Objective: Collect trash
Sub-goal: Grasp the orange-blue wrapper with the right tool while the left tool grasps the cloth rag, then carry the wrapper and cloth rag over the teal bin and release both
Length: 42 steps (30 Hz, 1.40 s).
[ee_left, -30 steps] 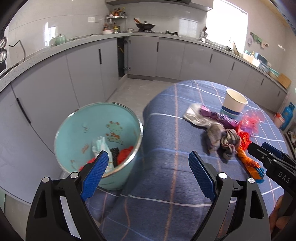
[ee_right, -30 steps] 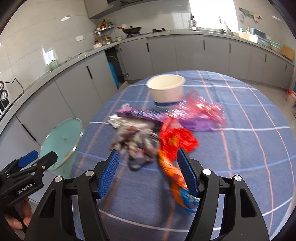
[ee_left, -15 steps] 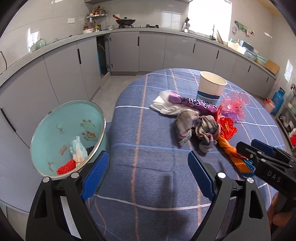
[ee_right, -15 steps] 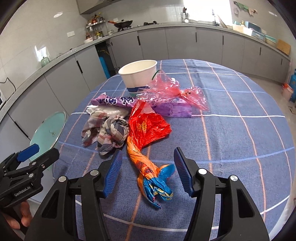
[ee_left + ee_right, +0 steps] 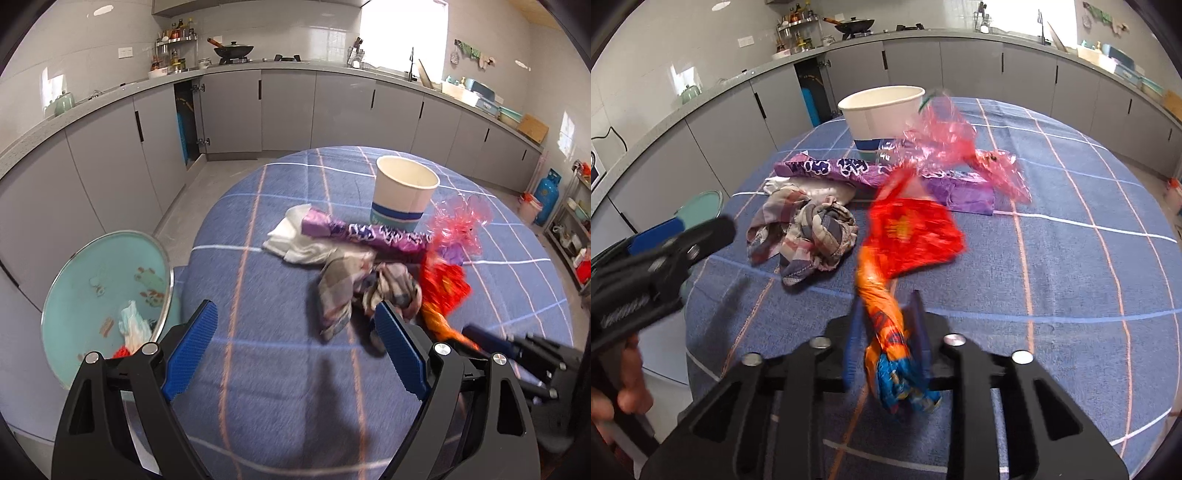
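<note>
A pile of trash lies on the blue checked tablecloth: a twisted orange, red and blue plastic bag, a crumpled plaid cloth, a purple wrapper, pink cellophane, a white tissue and a white paper cup. My right gripper is shut on the orange end of the plastic bag. My left gripper is open and empty above the near table, close to the plaid cloth. A teal trash bin with some trash inside stands left of the table.
Grey kitchen cabinets and a counter run around the room behind the table. A blue gas cylinder and a shelf stand at the far right. The bin sits on the floor between the table and the cabinets.
My right gripper has moved forward and closed on the orange plastic bag. My left gripper has swung right from the bin toward the trash pile and stays open.
</note>
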Motion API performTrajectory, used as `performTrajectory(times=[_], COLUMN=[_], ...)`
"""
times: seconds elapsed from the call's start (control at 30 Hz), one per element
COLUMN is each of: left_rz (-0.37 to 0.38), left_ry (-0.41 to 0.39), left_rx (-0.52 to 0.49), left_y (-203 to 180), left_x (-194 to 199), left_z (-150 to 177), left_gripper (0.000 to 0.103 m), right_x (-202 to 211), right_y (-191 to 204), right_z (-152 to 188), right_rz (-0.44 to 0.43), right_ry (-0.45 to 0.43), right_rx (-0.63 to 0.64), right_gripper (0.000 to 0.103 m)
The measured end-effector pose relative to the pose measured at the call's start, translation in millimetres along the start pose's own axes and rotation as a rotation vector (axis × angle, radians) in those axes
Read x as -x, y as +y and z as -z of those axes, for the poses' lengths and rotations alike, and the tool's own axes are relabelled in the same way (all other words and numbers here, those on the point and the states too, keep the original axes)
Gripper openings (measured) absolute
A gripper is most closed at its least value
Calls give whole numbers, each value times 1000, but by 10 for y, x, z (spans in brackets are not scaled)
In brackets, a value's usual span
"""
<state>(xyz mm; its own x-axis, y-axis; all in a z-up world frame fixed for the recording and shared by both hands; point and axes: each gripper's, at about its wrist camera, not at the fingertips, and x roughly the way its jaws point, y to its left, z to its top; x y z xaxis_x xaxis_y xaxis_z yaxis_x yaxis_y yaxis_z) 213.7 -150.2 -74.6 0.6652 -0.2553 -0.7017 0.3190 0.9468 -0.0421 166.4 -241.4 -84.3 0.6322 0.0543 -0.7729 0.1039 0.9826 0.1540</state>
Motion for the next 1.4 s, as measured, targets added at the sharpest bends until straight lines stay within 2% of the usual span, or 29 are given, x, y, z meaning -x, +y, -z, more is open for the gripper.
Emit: performTrajectory(times=[0.13,0.3,0.37,0.53,0.9,1.13,1.4], left_rz=[11,31,38,91,151,143,112], left_ry=[-2,60,83,100,48,-32,-97], left_rx=[-9,1,0,1,3,24,49], left_y=[-82,-154,-179,-192,-25,182,410], left_x=[-123,-401,-476,-537,-68,370,625], left_z=[-82,-106,-83,-6,118,153,129], left_gripper=[83,64,46,11,8,8,8], right_x=[76,151,167,198,415,530,589], right_y=[-72,-134,-147,-142,49,297,547], right_z=[71,155,178,203,188,118,36], right_rz=[-21,-42,-45,-51,-110,-153,-174], right_ry=[0,4,2,-2,-29,-56,-93], right_rx=[-18,-46,-55,-75,-83,-59,-17], right_gripper=[18,18,18,18,18,18,18])
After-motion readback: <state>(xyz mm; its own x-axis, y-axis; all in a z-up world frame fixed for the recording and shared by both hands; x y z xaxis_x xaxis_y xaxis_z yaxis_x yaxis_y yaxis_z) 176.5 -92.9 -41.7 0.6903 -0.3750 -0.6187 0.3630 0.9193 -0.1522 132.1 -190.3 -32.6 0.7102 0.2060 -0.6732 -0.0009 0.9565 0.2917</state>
